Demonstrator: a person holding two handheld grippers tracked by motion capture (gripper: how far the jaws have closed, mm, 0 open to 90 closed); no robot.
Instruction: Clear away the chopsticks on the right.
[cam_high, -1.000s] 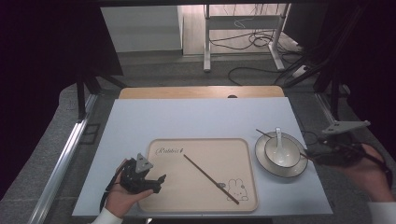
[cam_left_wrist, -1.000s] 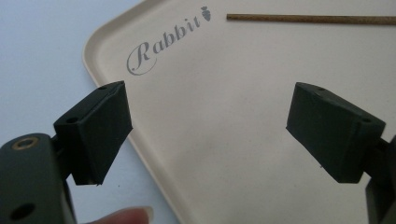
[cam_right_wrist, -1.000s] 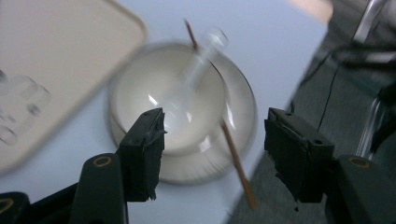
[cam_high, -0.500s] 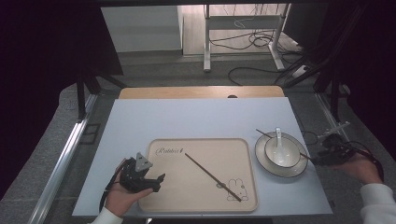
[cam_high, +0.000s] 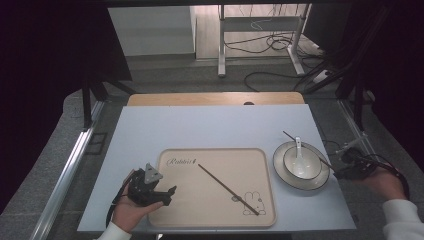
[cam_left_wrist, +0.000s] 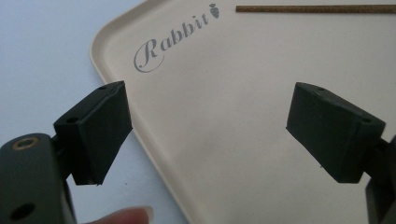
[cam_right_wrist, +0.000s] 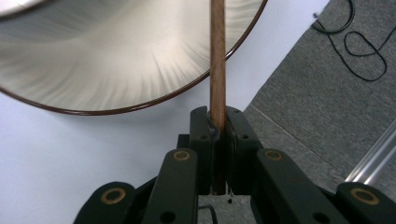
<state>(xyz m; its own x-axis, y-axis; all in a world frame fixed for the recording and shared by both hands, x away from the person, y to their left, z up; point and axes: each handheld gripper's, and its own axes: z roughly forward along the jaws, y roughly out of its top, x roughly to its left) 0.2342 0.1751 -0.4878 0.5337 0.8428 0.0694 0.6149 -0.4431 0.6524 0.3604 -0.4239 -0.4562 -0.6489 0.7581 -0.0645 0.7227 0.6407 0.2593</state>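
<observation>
The right gripper (cam_right_wrist: 216, 122) had closed in on the plate over the last second: earlier it hung off the table's right edge with its jaws clear, and by this frame they were clamped tight on the near end of a thin brown wooden chopstick (cam_right_wrist: 217, 56). In the high view the same chopstick (cam_high: 306, 148) lay slantwise across the back rim of the white round plate with a dark rim (cam_high: 285, 172), its far tip over the pale blue tabletop (cam_high: 215, 127) and its near end in the gripper (cam_high: 345, 164). The plate carried a white bowl (cam_high: 306, 167) with a white ceramic spoon (cam_high: 298, 150) standing in it.

The second brown chopstick (cam_high: 227, 188) had not moved; it lay diagonally on the beige rectangular tray printed "Rabbit" (cam_high: 260, 165), free of any contact.

The left gripper (cam_high: 159, 194) had stayed put at the tray's near-left corner, jaws spread wide and empty; its own view showed the tray's lip (cam_left_wrist: 112, 56) passing between them.

Judgement: the grasp on the plate-side chopstick looked complete, not yet lifted. The likely next step was carrying it to join its mate on the tray. Risk: the grip sat at the very end, so the stick could pivot.
</observation>
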